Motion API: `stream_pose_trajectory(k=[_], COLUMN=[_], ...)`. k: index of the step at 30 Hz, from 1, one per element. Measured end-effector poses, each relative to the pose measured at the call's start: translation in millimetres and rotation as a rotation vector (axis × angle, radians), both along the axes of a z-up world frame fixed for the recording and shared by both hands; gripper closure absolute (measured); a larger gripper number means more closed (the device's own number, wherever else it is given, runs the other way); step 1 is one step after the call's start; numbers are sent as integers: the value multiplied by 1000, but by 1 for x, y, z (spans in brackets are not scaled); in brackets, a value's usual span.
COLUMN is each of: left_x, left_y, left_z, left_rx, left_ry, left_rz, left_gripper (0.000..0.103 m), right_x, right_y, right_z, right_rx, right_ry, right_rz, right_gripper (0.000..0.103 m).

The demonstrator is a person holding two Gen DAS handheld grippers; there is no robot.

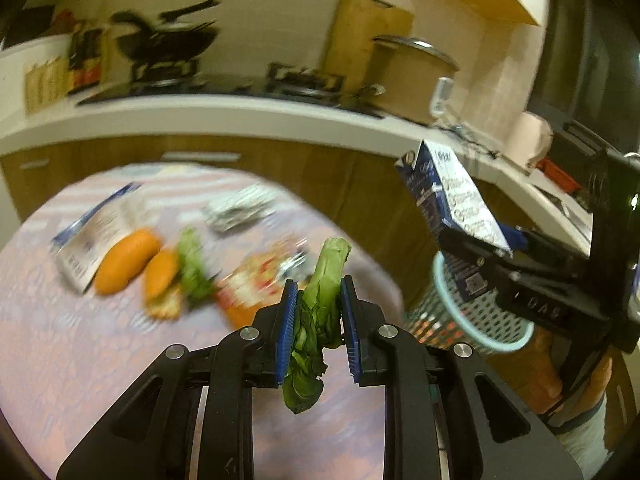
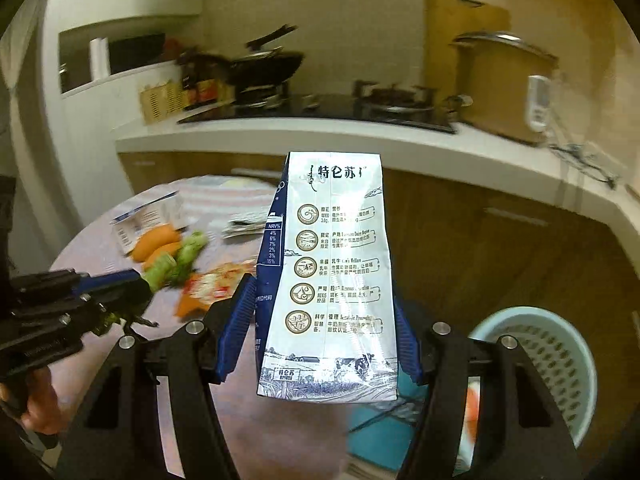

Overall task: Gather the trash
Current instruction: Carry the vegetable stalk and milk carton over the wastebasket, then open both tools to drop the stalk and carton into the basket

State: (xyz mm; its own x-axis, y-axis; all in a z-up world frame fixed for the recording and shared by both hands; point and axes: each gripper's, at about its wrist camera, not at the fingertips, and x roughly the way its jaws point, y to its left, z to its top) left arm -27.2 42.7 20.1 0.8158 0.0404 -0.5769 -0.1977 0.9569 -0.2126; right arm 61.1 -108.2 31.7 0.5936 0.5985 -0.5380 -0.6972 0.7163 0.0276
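Note:
My left gripper (image 1: 318, 292) is shut on a wilted green vegetable leaf (image 1: 316, 316) and holds it above the round table (image 1: 60, 340). My right gripper (image 2: 326, 292) is shut on a white and blue milk carton (image 2: 332, 276), held upright in the air; it also shows in the left wrist view (image 1: 448, 204) above a pale blue trash basket (image 1: 492, 328). The basket (image 2: 560, 356) stands on the floor to the right of the table. The left gripper (image 2: 132, 280) with its leaf shows at the left of the right wrist view.
On the table lie a second carton (image 1: 96, 228), two orange pieces (image 1: 128, 260), another green leaf (image 1: 192, 264), a snack wrapper (image 1: 256, 280) and crumpled paper (image 1: 240, 208). Behind runs a kitchen counter (image 1: 240, 114) with a stove, a wok and a large pot (image 1: 412, 72).

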Motion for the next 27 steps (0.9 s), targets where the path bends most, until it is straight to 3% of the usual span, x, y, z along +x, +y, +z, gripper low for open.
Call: stream_pose_trajectory(k=[6,11,19,27], left_x=[44,90,148,186], left_y=[-49,-96,-161,-200], left_z=[13,7,-13,-44], left_rx=[10,-20,-47,-53], left_ry=[-25,-2,54,133], left_rz=[-118,-231,-355,-408], left_gripper=[83,83,83,82], right_x=[20,41,77,103], right_y=[-58,-112,-190,-228], right_z=[7,1,-34,-73], right_rx=[-7,-11,-26,-55], right_ry=[-30,-3,115,240], right_rz=[-140,-260,-442,-545], right_gripper=[44,44,44,44])
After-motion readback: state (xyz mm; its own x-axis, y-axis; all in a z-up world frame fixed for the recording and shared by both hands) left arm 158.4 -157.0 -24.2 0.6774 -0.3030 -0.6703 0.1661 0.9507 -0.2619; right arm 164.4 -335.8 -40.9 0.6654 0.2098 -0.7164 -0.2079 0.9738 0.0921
